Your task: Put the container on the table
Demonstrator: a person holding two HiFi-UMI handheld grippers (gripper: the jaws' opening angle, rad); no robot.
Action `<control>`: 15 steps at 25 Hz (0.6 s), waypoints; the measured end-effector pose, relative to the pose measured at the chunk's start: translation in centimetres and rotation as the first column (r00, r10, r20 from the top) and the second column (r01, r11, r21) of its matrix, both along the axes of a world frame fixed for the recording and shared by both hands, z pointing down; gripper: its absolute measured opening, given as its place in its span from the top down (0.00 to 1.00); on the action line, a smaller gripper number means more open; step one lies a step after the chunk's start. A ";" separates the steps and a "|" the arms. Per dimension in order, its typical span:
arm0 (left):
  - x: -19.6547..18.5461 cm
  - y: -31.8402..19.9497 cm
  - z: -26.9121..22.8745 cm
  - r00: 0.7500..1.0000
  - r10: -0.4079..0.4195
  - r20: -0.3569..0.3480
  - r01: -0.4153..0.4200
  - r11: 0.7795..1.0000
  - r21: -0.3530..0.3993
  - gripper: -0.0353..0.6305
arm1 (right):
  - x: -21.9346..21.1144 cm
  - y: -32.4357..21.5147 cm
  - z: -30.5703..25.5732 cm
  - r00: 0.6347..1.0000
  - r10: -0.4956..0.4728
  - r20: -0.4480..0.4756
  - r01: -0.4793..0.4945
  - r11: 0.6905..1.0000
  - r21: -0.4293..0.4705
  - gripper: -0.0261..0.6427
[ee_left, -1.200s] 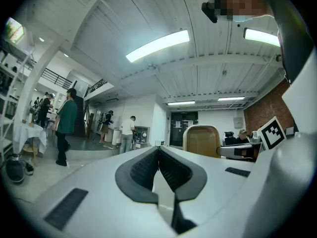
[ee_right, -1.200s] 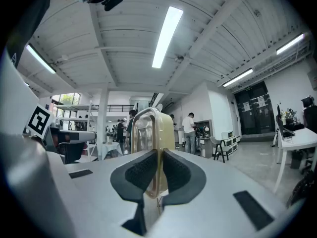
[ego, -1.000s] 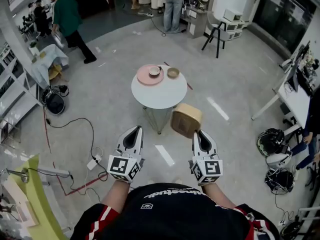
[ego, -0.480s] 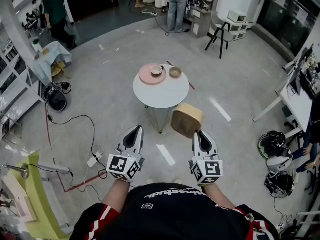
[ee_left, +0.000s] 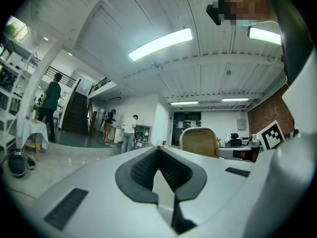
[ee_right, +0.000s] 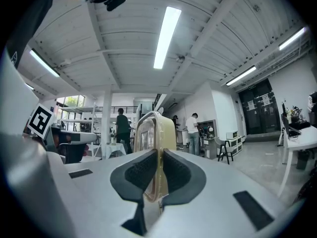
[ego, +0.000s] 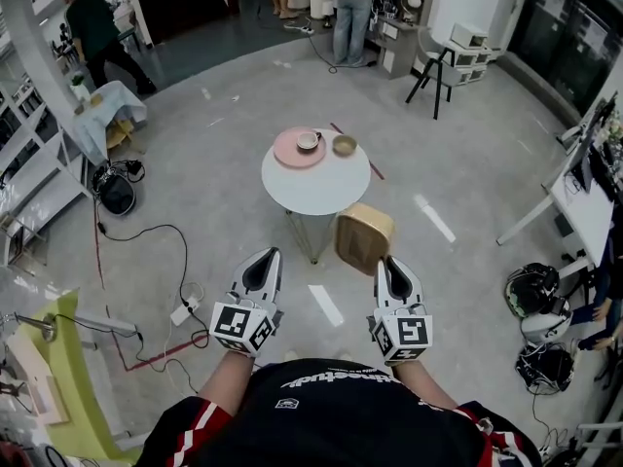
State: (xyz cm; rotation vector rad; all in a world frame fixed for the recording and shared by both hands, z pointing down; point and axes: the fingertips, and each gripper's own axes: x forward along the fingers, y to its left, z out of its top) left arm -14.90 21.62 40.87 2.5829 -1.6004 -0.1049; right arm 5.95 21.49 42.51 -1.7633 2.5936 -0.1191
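Since the table (ego: 316,189) stands well ahead, the right hand-held gripper (ee_right: 159,155) pinches the tan container (ee_right: 154,129) by its edge, up in the air, while the left hand-held gripper (ee_left: 158,152), closed, holds nothing.

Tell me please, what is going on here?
A person stands in a large room with a tool in each hand. The right tool is shut on the edge of a beige container and holds it out in the air. The left tool is shut and empty. The round white table ahead carries a pink plate. The container is not yet on it.
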 end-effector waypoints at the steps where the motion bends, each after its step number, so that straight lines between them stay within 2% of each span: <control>1: 0.2 0.0 0.0 1.000 -0.002 0.000 0.002 1.000 0.000 0.91 | 0.2 -0.1 0.0 1.000 -0.004 -0.003 0.004 1.000 0.001 0.88; 15: 6.4 0.3 0.5 0.998 -0.065 0.015 0.065 0.998 0.000 0.91 | 6.0 -0.5 0.6 0.998 -0.062 -0.028 0.062 0.998 0.021 0.88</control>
